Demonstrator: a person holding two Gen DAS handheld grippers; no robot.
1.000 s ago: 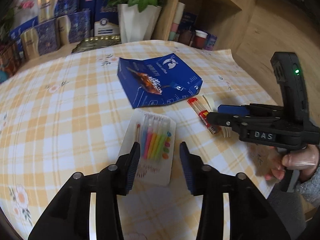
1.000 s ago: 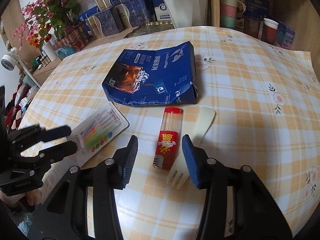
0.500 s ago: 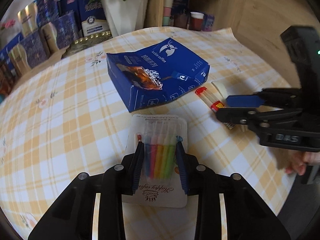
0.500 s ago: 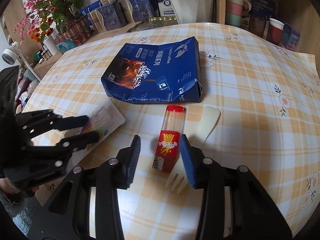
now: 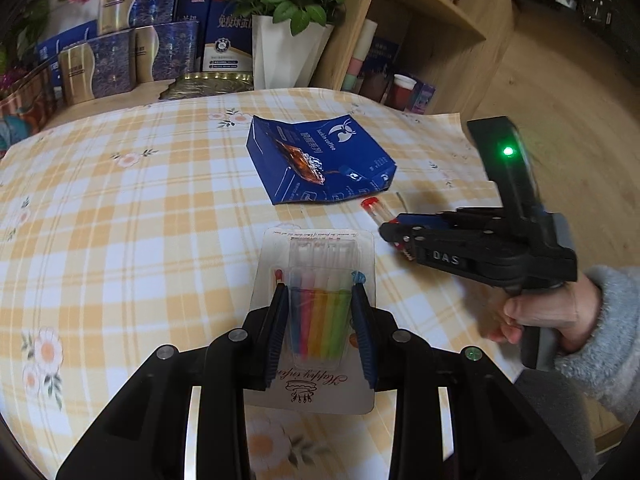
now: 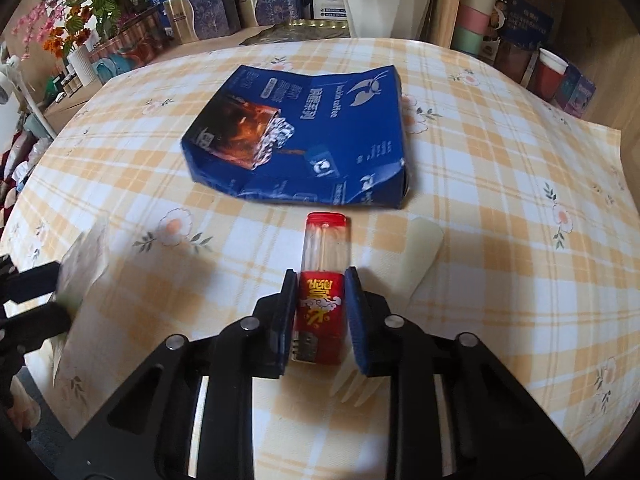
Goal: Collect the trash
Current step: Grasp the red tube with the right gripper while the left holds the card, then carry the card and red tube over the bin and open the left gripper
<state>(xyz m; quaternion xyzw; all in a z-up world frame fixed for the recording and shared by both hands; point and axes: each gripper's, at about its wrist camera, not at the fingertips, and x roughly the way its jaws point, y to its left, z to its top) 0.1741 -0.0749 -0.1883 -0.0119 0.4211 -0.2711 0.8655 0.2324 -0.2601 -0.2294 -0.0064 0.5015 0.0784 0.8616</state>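
The left gripper (image 5: 320,320) is clamped on the candle pack (image 5: 316,312), its card over the table (image 5: 120,208). The right gripper (image 6: 321,312), whose jaws have just been closing, pinches the red-labelled toothpick tube (image 6: 322,292) beside a plastic fork (image 6: 400,280), near the blue coffee box (image 6: 304,140).

Glossy blue paper bag (image 6: 304,140); clear plastic tube (image 6: 324,280), red label; matt checked tablecloth (image 6: 500,240); cream plastic fork (image 6: 400,280).

Round table (image 5: 120,184) with a yellow checked flowery cloth, pushed up near a light wood shelf (image 5: 424,40) holding cups. Red roses in a white vase (image 5: 280,52), blue gift boxes (image 5: 120,60) behind, wood floor (image 5: 560,80), soft daylight.
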